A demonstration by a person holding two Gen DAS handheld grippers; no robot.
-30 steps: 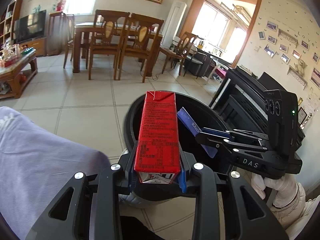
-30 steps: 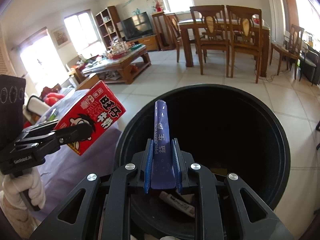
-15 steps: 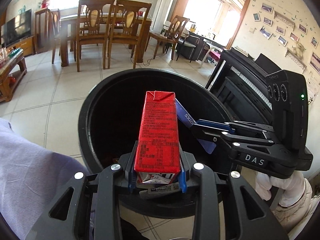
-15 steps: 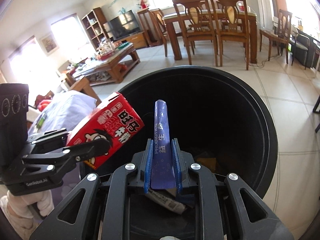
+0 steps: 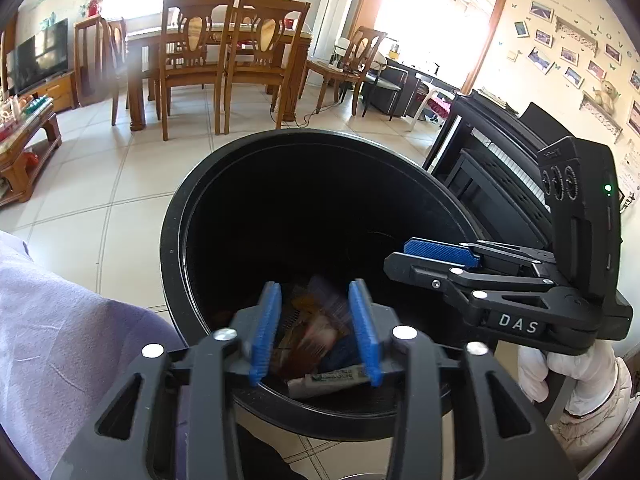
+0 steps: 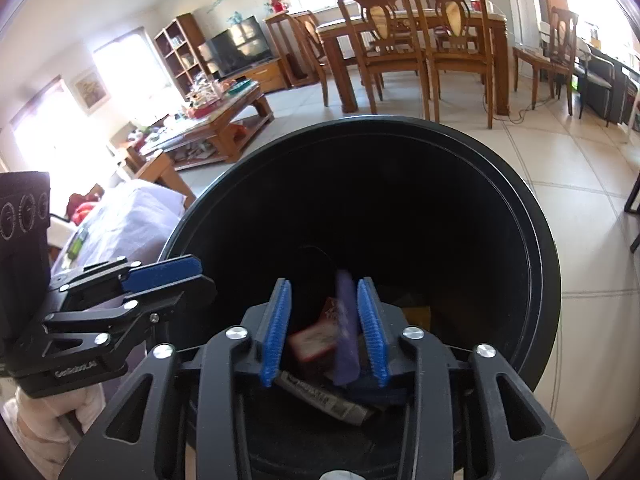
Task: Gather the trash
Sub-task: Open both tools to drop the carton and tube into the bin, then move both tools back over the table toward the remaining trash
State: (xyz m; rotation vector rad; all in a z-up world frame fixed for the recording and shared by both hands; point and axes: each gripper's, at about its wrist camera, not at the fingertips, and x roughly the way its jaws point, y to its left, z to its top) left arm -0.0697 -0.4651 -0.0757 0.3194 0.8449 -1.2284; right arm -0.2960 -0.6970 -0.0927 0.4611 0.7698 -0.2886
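I hold both grippers over the black bin (image 5: 176, 240). My left gripper (image 5: 316, 328) and right gripper (image 6: 326, 328) have just been opening, nothing gripped. The red carton (image 6: 314, 344) and purple wrapper (image 6: 346, 332) are inside the bin.

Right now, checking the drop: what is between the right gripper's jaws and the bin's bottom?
In the right wrist view, a blurred purple wrapper between the open jaws, falling into the black trash bin.

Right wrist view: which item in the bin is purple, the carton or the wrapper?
The wrapper: a long purple strip, blurred, between the open right gripper's pads. The carton left of it is red and boxy. Both are inside the bin.
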